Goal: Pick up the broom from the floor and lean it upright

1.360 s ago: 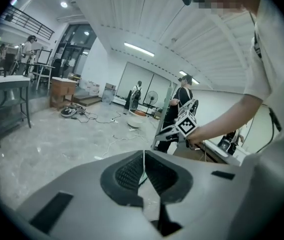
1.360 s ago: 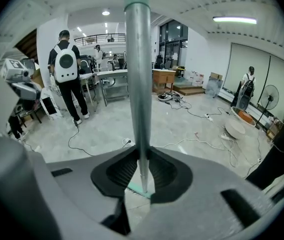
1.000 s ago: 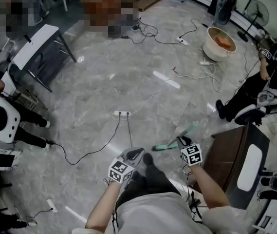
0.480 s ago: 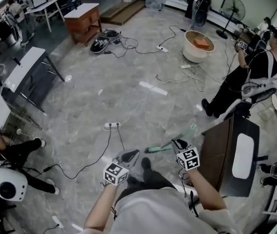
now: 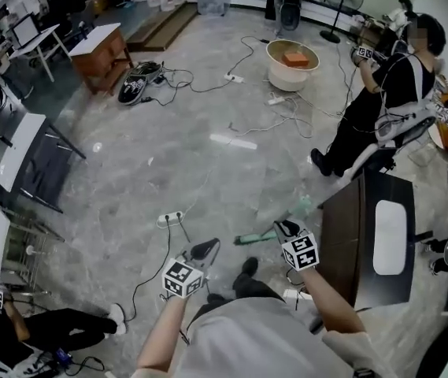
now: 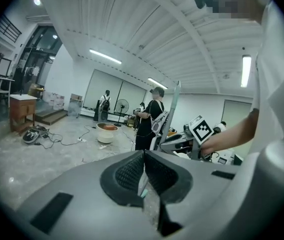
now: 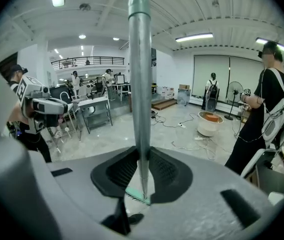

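Observation:
The broom [image 5: 249,239] has its green brush head on the floor just ahead of my feet. Its grey handle [image 7: 139,84] rises steeply through my right gripper [image 5: 283,228], whose jaws are shut on it. In the right gripper view [image 7: 142,171] the handle stands straight up between the pads, with the brush head [image 7: 134,196] below. My left gripper [image 5: 205,250] hovers a little left of the brush head, apart from it. Its pads [image 6: 132,171] meet with nothing held. From the left gripper view the handle [image 6: 173,109] shows upright at the right, with the right gripper's marker cube beside it.
A dark cabinet [image 5: 365,235] with a white object on top stands right of the broom. A person in black [image 5: 389,93] stands beyond it. A power strip [image 5: 170,218] and cables lie on the floor ahead. A white tub [image 5: 290,53] and tables [image 5: 27,156] are farther off.
Both grippers have risen, and the handle in the right one now stands steeper. The brush head has stayed on the floor. The left gripper is still shut and holds nothing.

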